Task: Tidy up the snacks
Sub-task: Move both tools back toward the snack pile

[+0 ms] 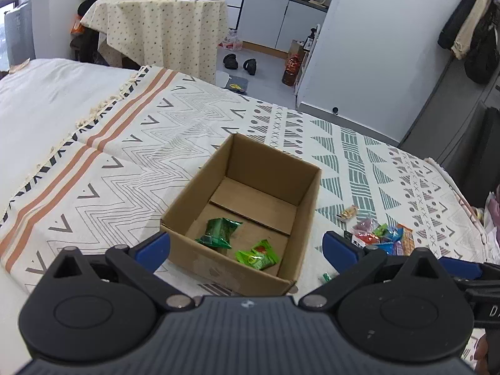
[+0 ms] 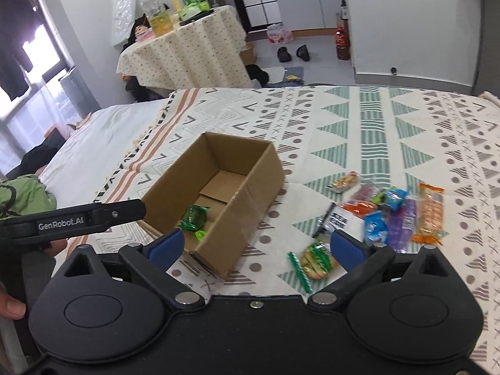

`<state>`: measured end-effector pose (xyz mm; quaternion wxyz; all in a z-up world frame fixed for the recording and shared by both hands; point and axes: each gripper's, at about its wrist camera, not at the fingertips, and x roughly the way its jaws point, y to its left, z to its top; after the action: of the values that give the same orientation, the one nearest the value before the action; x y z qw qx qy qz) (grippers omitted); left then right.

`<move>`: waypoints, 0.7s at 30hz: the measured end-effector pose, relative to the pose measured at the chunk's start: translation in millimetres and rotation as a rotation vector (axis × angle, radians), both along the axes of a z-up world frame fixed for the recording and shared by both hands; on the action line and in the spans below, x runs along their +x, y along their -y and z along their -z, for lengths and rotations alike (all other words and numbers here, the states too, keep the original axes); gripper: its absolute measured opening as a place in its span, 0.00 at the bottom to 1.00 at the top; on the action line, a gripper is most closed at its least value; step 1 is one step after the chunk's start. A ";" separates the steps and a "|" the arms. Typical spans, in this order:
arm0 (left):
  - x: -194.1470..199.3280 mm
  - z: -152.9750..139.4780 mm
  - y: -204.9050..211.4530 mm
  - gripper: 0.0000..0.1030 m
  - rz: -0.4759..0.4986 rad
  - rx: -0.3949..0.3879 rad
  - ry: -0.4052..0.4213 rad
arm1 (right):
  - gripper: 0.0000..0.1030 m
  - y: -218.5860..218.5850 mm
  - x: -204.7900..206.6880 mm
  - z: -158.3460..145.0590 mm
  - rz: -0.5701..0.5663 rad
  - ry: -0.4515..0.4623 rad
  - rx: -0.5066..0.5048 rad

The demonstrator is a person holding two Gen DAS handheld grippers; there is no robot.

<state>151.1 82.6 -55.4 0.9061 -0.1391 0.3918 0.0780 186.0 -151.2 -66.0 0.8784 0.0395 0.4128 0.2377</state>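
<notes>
Both grippers hang empty with their blue fingers spread wide: the left gripper [image 1: 247, 250] sits at the near edge of the cardboard box [image 1: 307, 200], and the right gripper [image 2: 256, 247] hovers just off the box's near right corner. In the box lie a dark green packet [image 1: 218, 232] and a bright green packet [image 1: 257, 254], so the sorting looks begun but far from done. On the patterned bedspread [image 2: 390, 118], at 3 o'clock from the box, waits a loose pile of snacks [image 2: 393, 215]: a blue packet [image 2: 376, 226], a purple one, a long orange bar [image 2: 431, 212], and a small wrapped sweet [image 2: 345, 181] a little apart at the pile's 11 o'clock. Nearest the right gripper, at its 4 o'clock, lies a round green-and-yellow packet [image 2: 317, 261] with a thin green stick [image 2: 300, 270] just beside it. My reading is that the step in hand is the reach for another snack. The round packet seems the handiest pick: the right gripper would need to swing toward 4 o'clock, drop over it, close on the crinkly wrapper without catching the stick, then carry it toward 10 o'clock and let go over the box.
</notes>
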 end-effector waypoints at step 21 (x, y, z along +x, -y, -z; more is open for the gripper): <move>-20.5 -9.1 84.4 1.00 0.117 0.031 -0.027 | 1.00 87.4 -28.4 6.5 0.092 0.016 0.009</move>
<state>130.6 -1.7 -46.3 0.9057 -0.1008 0.4104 0.0329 157.6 -238.6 -72.5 0.8915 0.0605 0.4023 0.1994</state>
